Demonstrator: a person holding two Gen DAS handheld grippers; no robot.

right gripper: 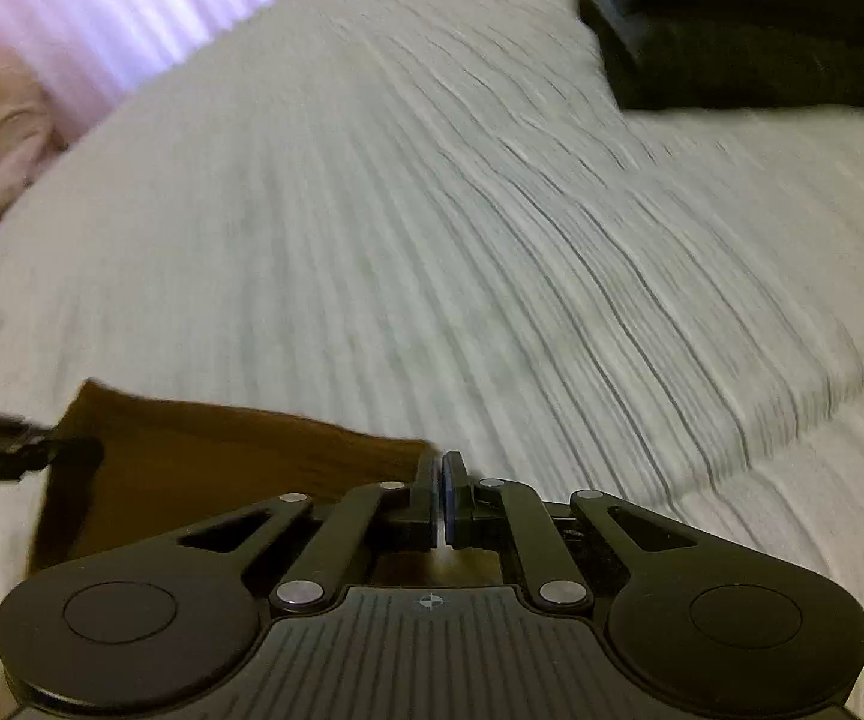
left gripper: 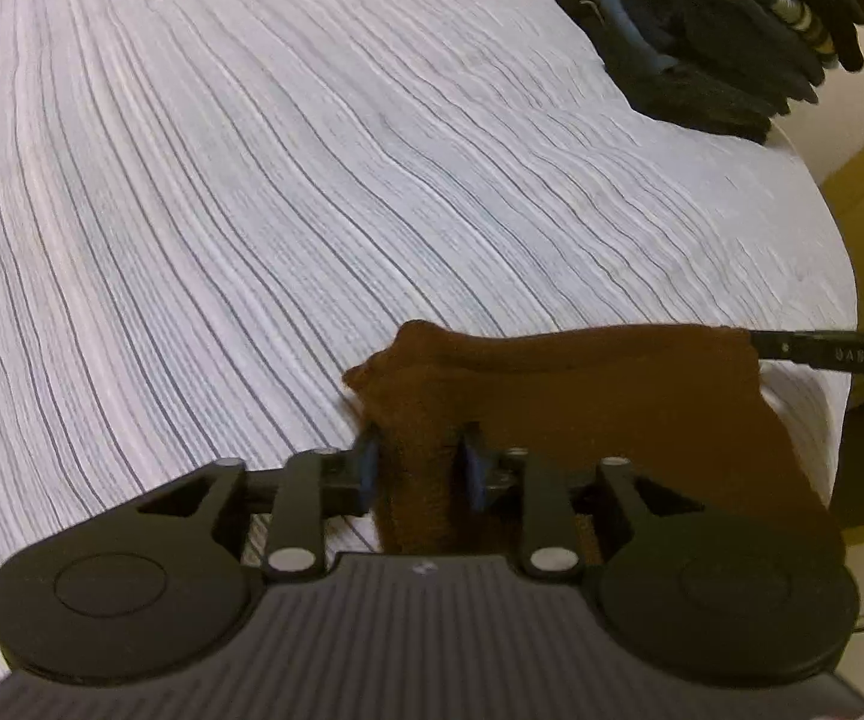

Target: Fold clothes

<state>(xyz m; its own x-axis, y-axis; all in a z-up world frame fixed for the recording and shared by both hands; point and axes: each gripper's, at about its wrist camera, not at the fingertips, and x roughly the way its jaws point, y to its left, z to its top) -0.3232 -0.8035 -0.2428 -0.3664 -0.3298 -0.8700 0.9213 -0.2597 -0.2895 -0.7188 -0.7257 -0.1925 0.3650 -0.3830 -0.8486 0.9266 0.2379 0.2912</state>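
Observation:
A brown garment (left gripper: 582, 396) is stretched above the striped white bedcover (left gripper: 312, 180) between both grippers. My left gripper (left gripper: 420, 468) is shut on a bunched fold at the garment's left end, the cloth filling the gap between the blue pads. In the right wrist view the brown garment (right gripper: 222, 468) spreads to the left, and my right gripper (right gripper: 441, 498) is shut on its right corner with the pads pressed together. The right gripper's fingers (left gripper: 822, 351) reach the cloth's far end in the left wrist view. The left gripper's fingers (right gripper: 12, 450) show at the left edge.
A stack of folded dark clothes (left gripper: 708, 30) lies at the bed's far right corner, the same stack of dark clothes (right gripper: 762, 30) appearing in the right wrist view. A pink curtain (right gripper: 102, 12) and pale bedding sit at the far left. The bed's edge (left gripper: 840, 312) drops off on the right.

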